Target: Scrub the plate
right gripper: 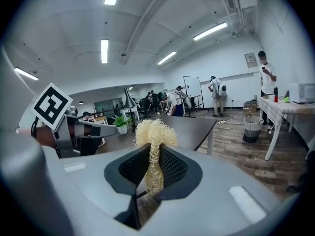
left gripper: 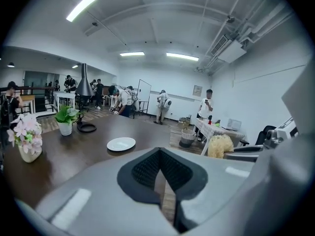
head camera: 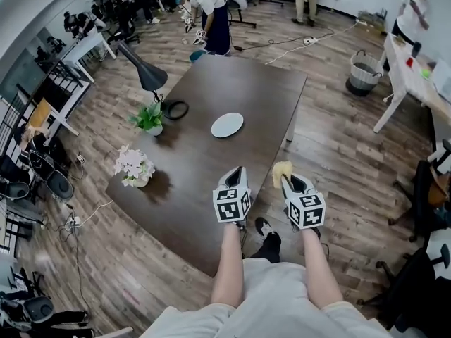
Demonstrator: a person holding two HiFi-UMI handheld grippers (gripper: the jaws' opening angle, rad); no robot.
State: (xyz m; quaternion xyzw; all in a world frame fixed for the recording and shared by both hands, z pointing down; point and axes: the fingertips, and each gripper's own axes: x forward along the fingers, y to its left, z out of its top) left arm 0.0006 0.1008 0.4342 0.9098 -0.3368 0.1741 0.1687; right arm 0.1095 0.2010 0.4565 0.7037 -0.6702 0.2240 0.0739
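Head view first: the white plate (head camera: 227, 124) sits on its own around the middle of the frame on the dark brown counter (head camera: 211, 189). It's well apart from both grippers, which hang in the lower middle near the counter's near edge. The left gripper (head camera: 236, 170) carries nothing, and the right gripper (head camera: 285, 179) has a yellowish loofah scrubber (head camera: 282, 170) sticking out past its tip. A potted plant (head camera: 149, 118) and a vase of pale flowers (head camera: 134, 166) sit toward the left of the frame, clear of the plate. In the left gripper view the fingers (left gripper: 142, 168) are pressed nearly together with nothing between them. The plate shows left of centre, flat and bare from what I can see. In the right gripper view the fingers (right gripper: 172, 167) are clamped on the loofah's thin waist, and the fluffy head pokes up above them.

As for what could go wrong, I reckon scrubbing hasn't begun. The plate is loose on a smooth top, so if only the loofah pushes on it, it'll probably skate or spin. The left fingers would need to spread to pin the rim. That pinch on the loofah also looks skinny, so a hard press could fold the head over or tug it out.
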